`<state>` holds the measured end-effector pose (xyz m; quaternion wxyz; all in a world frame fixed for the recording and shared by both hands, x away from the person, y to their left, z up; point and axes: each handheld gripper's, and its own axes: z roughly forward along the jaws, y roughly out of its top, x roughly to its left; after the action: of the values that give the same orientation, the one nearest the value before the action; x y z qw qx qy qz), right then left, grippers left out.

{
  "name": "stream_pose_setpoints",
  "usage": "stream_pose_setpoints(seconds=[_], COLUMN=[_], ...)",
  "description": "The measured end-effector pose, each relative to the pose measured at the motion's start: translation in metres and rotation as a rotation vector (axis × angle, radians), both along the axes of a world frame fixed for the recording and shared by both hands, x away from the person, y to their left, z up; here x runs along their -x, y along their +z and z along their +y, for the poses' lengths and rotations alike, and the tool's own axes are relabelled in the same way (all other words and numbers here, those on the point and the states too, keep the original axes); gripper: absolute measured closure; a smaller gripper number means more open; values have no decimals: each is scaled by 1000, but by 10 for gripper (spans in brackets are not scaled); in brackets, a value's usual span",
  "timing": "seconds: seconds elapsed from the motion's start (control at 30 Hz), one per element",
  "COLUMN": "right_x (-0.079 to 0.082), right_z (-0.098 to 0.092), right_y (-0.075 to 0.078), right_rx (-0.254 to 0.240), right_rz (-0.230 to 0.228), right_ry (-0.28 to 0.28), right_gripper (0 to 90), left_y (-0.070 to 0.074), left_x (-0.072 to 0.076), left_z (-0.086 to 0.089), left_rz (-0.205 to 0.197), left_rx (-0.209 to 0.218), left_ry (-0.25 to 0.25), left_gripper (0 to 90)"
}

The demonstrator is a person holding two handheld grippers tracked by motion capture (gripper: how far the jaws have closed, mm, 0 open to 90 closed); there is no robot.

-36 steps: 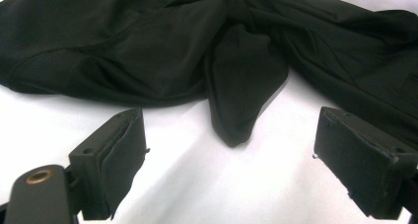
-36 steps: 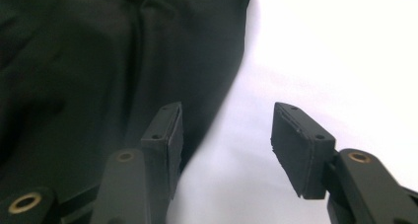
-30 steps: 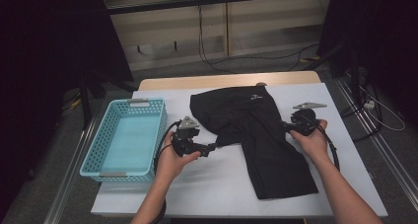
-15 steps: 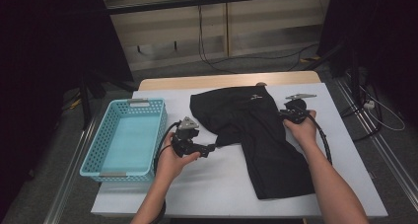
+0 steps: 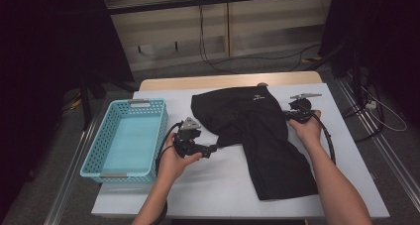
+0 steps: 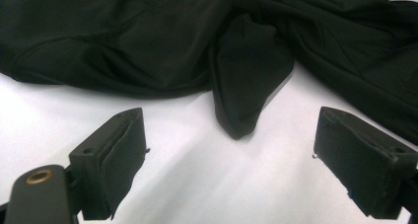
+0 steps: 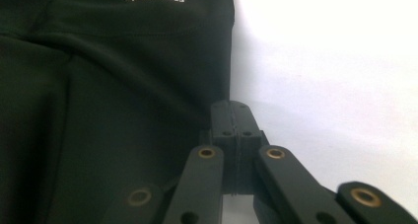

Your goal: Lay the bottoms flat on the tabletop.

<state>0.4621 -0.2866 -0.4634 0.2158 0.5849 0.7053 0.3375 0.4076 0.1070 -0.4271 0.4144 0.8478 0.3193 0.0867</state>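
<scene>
Black garment spread mid-table right of blue basket, left gripper jaws wide open just short of a fabric fold, right gripper jaws just closed at garment's edge, fabric pinch unclear.

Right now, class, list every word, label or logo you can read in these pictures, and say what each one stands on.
"myc OF LOVES", white print under a small oval logo, on the black garment near its waistband edge.
The same white mark on the garment, seen from the high view: too small to read.
</scene>
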Motion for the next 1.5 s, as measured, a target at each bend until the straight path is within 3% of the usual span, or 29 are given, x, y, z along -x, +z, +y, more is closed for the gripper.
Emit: stream_pose_setpoints(seconds=[0.1, 0.2, 0.37, 0.87, 0.9, 0.93, 0.97, 1.07, 1.13, 1.33, 1.5], right_x=[1, 2, 4, 15, 16, 16, 17, 26, 33, 66, 90], right_z=[-5, -10, -23, -69, -69, -68, -68, -69, -66, -50, -35], right_y=[0, 1, 2, 3, 3, 3, 3, 3, 2, 6, 8], right_rx=[-8, 26, 26, 11, 22, 35, 29, -48, -46, -107, -110], right_rz=[5, 7, 12, 27, 25, 22, 27, 10, 16, 48, 76], right_ry=[-6, -16, -43, -173, -177, -176, -172, -173, -151, -75, -14], right_gripper=[900, 900, 900, 900, 860, 772, 741, 750, 704, 626, 646], left_y=[1, 0, 0, -2, -2, -2, -2, -1, 0, 3, 4], left_x=[0, -1, -1, -1, -1, -1, -1, -1, -1, 1, 3], left_z=[1, 1, 0, -3, -3, -3, -3, -3, -4, -5, -7], left_rz=[-1, 1, -2, 1, 1, 0, 0, -1, -5, -14, -18], left_rx=[5, 4, -3, -10, -13, -11, -10, -5, -7, 0, -3], left_ry=[2, 2, -3, -8, -9, -9, -8, -7, -11, -14, -23], left_gripper=[123, 123, 124, 124, 123, 123, 123, 124, 123, 124, 123])
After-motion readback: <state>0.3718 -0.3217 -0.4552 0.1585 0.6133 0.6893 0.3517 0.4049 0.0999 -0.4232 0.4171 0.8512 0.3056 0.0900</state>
